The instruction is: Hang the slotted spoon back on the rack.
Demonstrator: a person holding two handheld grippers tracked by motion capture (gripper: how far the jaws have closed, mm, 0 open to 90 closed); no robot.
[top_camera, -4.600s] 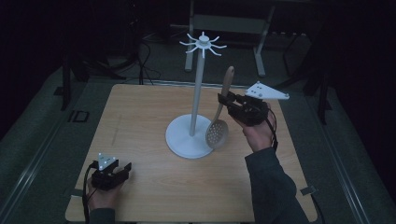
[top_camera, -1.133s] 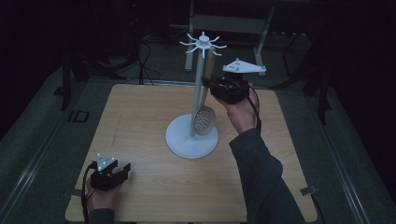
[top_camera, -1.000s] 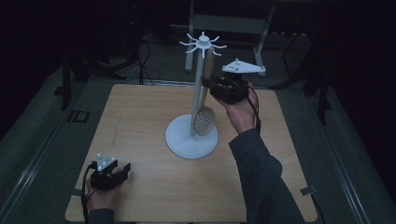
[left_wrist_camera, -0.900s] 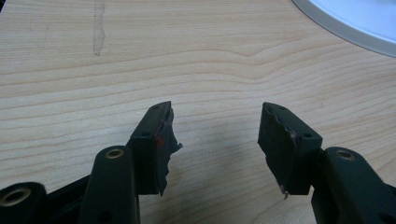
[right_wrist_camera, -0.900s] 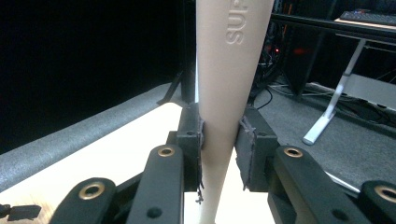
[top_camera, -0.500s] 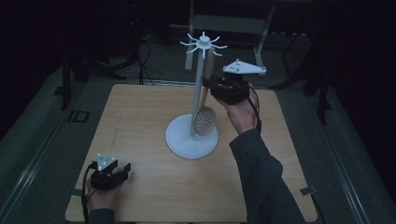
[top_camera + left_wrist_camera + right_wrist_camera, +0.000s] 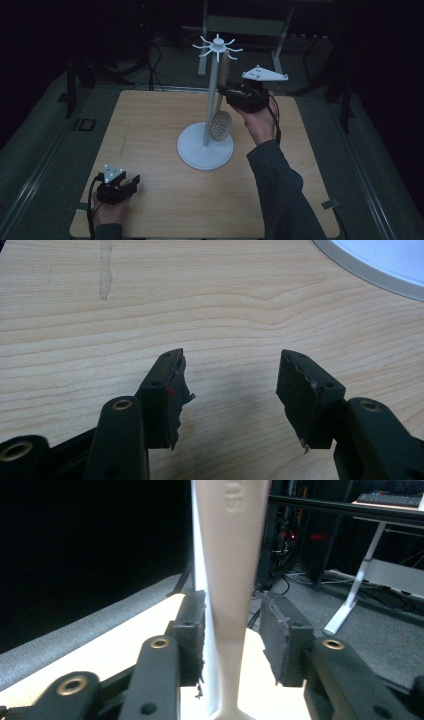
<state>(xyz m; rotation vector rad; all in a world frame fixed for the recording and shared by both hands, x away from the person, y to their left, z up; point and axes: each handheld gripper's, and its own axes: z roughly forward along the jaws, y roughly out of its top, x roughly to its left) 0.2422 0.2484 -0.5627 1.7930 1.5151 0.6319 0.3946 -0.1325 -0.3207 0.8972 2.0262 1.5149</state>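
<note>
2 claws work at a wooden desk [image 7: 160,125]. Raised lettering near the top of the spoon handle in the right gripper view is too blurred to read, and a dark mark on the floor left of the desk cannot be made out either. The right claw [image 7: 231,95] is raised beside the pole of the white rack [image 7: 212,95]; its jaws stand slightly apart on either side of the slotted spoon's [image 7: 220,125] handle [image 7: 231,580], with small gaps visible, so it is not clamped. The spoon hangs upright with its bowl just above the rack's round base, much as it did half a second ago. The left claw [image 7: 118,187] rests at the desk's near left corner, unmoved, jaws wide open on nothing.
</note>
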